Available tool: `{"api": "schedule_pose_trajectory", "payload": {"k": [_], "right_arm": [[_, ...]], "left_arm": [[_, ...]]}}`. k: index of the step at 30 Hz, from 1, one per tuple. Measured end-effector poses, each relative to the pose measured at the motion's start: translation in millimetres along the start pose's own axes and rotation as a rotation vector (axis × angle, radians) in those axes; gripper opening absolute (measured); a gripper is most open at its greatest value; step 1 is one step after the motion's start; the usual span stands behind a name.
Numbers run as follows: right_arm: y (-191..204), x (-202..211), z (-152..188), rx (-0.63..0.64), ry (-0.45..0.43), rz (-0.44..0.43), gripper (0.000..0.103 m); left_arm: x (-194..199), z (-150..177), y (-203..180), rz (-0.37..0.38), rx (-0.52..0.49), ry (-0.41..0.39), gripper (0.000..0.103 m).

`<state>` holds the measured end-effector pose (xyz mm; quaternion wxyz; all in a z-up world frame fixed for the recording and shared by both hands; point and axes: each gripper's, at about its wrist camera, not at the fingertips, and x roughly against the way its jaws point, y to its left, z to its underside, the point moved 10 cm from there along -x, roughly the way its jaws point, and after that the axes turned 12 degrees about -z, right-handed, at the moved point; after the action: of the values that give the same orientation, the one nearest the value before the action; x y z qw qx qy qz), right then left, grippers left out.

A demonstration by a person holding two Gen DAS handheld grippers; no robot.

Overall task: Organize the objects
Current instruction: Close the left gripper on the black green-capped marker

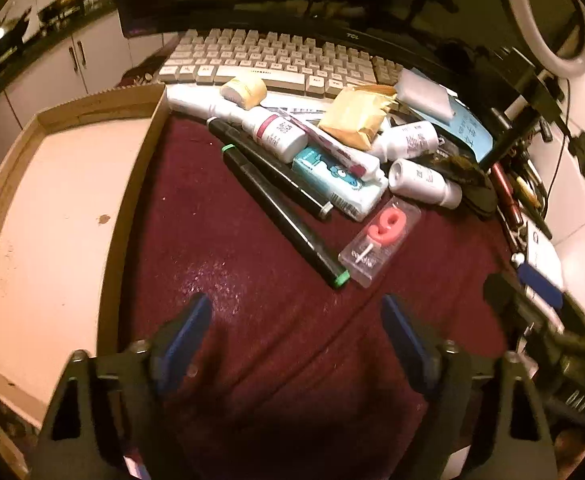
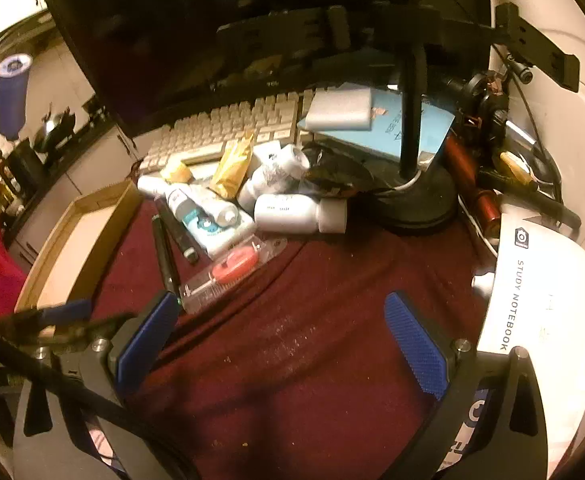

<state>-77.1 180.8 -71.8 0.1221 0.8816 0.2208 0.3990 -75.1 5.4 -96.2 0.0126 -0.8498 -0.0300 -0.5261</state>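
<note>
We see the box (image 1: 52, 184) bare at left of the surface (image 1: 276, 320); the pile (image 1: 332, 152) sits beside it. Both hand-held grippers, left (image 1: 296, 332) and right (image 2: 280, 344), stand open, empty. Risk: pulling one marker (image 1: 284, 216) may topple stacked bottles (image 1: 420, 180).

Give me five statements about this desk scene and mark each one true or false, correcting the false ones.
1. The cardboard tray holds no objects. True.
2. The left gripper is clamped on a marker. False: its jaws stand open over the bare maroon cloth.
3. The red number candle sits in a clear plastic case. True.
4. The green-tipped marker lies inside the tray. False: it lies on the cloth, outside the tray.
5. The right gripper holds a white bottle. False: it is open and empty; the bottle lies in the pile.
</note>
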Motion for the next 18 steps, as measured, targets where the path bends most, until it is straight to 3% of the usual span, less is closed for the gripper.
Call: {"api": "schedule_pose_trajectory", "payload": {"k": [5,11,13,14,16,18], "right_arm": [[0,-10,4,-0.024,0.043,-0.013,0.102],[4,-20,7,-0.025,0.077,-0.028,0.092],[5,-22,6,-0.024,0.08,-0.032,0.084],[6,-23,6,-0.021,0.082,-0.032,0.082],[7,-25,7,-0.017,0.089,-0.035,0.081],[9,-29,8,-0.016,0.103,-0.042,0.076]], "left_arm": [[-6,-14,-1,0.003,0.0,0.001,0.069],[-26,-32,-1,0.014,0.012,0.039,0.069],[-33,-35,-1,0.005,0.008,0.052,0.067],[-37,-37,-1,-0.01,0.001,0.053,0.063],[-45,-38,2,-0.032,-0.002,0.07,0.04],[-50,-38,2,-0.012,0.013,0.09,0.037]]}}
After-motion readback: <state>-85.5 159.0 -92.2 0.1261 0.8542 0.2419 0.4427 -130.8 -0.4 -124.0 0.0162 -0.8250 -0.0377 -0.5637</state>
